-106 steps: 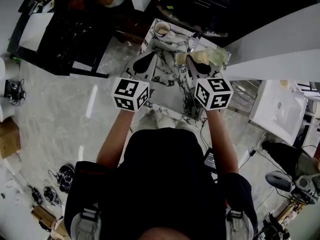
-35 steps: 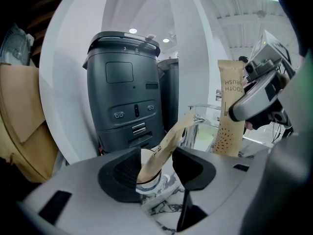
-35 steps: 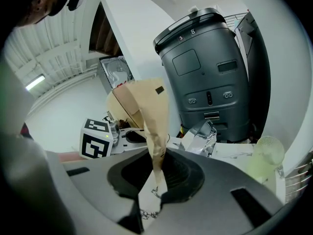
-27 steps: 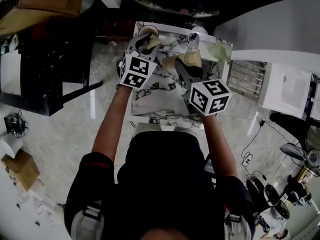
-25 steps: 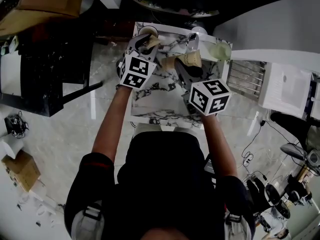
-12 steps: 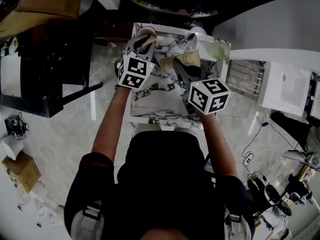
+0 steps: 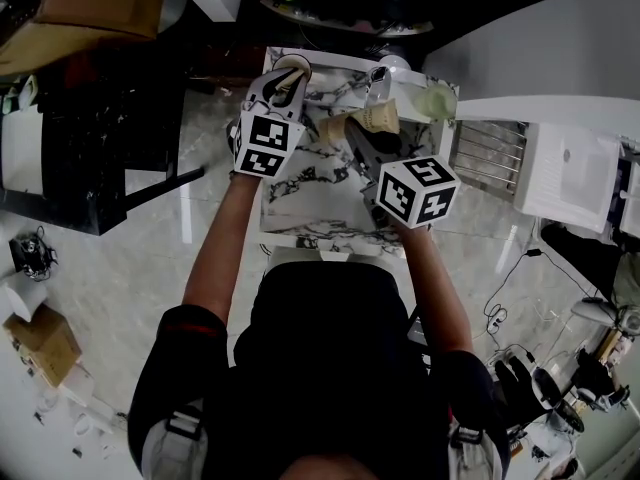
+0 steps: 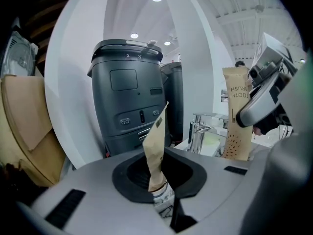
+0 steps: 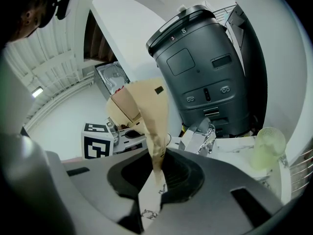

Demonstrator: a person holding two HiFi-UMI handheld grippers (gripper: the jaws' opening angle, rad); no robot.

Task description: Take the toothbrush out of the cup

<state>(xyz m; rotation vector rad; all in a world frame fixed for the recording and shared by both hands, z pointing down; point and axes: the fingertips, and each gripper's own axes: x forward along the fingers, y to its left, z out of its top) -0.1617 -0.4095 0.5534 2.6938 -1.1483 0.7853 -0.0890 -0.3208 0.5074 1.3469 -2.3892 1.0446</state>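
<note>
left claw (image 8: 159, 182): jaws just been closing, now pinching the paper-wrapped toothbrush (image 8: 155, 146), which stands upright between them
cup (image 7: 297, 64): right under the left claw's tips on the marble desk (image 7: 300, 193), toothbrush's lower end pokes down toward it
right claw (image 9: 156, 173): clamped tight on a second toothbrush packet (image 9: 146, 111), off to the left claw's right, held above the desk

The left tool (image 7: 284, 83) covers most of the cup (image 7: 297, 61), and the toothbrush packet (image 8: 155, 146) is hidden below its jaws
</note>
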